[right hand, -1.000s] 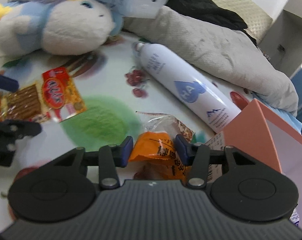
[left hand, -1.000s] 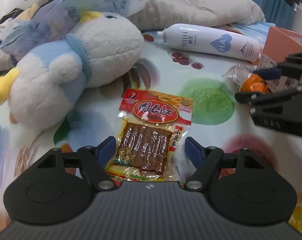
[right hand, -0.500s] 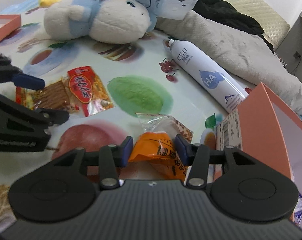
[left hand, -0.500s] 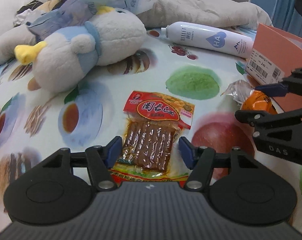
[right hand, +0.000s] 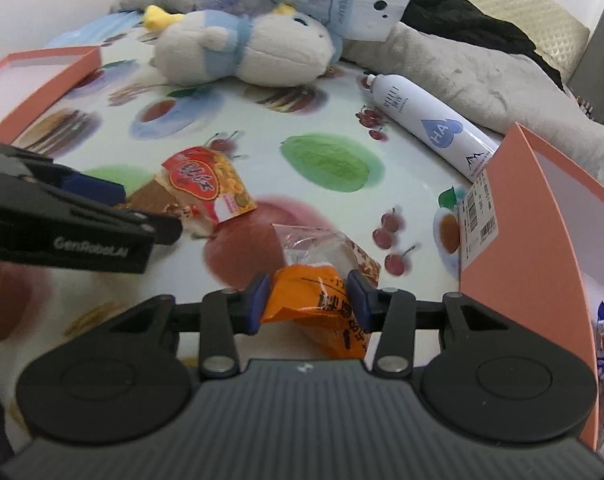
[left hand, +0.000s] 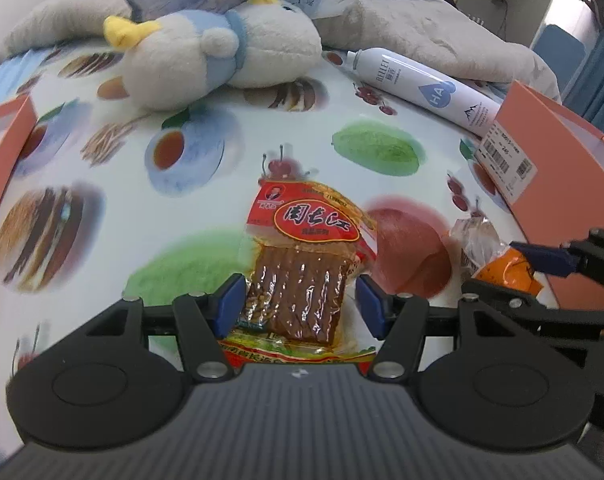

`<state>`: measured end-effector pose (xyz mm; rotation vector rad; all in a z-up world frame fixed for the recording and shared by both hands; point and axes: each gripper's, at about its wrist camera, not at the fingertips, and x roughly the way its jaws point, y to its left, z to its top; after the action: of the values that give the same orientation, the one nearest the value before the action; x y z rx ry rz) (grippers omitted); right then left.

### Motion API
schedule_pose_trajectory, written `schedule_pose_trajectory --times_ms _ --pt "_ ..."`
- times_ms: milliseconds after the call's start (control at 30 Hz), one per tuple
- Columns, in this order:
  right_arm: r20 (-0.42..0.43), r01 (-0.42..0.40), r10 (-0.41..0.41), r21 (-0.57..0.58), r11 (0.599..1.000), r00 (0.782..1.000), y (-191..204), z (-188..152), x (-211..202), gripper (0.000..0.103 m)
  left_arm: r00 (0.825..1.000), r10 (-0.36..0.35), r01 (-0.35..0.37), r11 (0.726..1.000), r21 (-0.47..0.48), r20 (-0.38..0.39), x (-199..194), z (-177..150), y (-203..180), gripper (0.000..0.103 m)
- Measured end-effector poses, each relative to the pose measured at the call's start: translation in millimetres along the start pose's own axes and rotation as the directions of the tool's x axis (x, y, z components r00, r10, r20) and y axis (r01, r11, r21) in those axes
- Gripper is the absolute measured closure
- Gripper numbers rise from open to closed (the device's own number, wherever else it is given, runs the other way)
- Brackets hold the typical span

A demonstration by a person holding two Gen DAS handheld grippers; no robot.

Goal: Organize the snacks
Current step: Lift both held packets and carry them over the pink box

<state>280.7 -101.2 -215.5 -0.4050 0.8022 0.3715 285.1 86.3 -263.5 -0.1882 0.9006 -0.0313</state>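
My left gripper (left hand: 299, 304) is shut on a red-topped pack of brown snack strips (left hand: 306, 264) and holds it above the fruit-print cloth (left hand: 205, 128). The same pack (right hand: 205, 188) and the left gripper (right hand: 113, 216) show in the right wrist view. My right gripper (right hand: 308, 298) is shut on an orange snack packet (right hand: 318, 300) with a clear bag end (right hand: 322, 248). In the left wrist view the right gripper (left hand: 542, 276) and its orange packet (left hand: 506, 272) are at the right. An orange box (right hand: 542, 216) stands open just right of the right gripper.
A plush duck (left hand: 217, 52) lies at the back, with a paper bag on it. A white spray bottle (left hand: 418, 84) lies beside a grey blanket (left hand: 442, 40). A shallow orange lid or tray (right hand: 41, 80) sits at the left, also in the left wrist view (left hand: 5, 140).
Both grippers have risen and pulled back with their packets, so more of the cloth and the orange tray at the left come into view. The jaws have stayed shut on the packets.
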Motion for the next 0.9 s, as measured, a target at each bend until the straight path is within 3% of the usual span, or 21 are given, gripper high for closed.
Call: schedule_pose_trajectory --times_ms 400,900 --pt "0.008 -0.062 0.061 0.124 0.99 0.998 -5.6 -15.2 -40.1 0.063 1.0 0.014 -0.013 0.994 -0.105 0.007 -49.6 -16.0 3.1 0.037" --pt "0.032 -0.096 0.092 0.182 0.979 0.995 -12.2 -18.2 -78.2 0.064 0.999 0.009 -0.003 0.99 -0.143 0.04 -92.3 -24.3 -7.5 0.037"
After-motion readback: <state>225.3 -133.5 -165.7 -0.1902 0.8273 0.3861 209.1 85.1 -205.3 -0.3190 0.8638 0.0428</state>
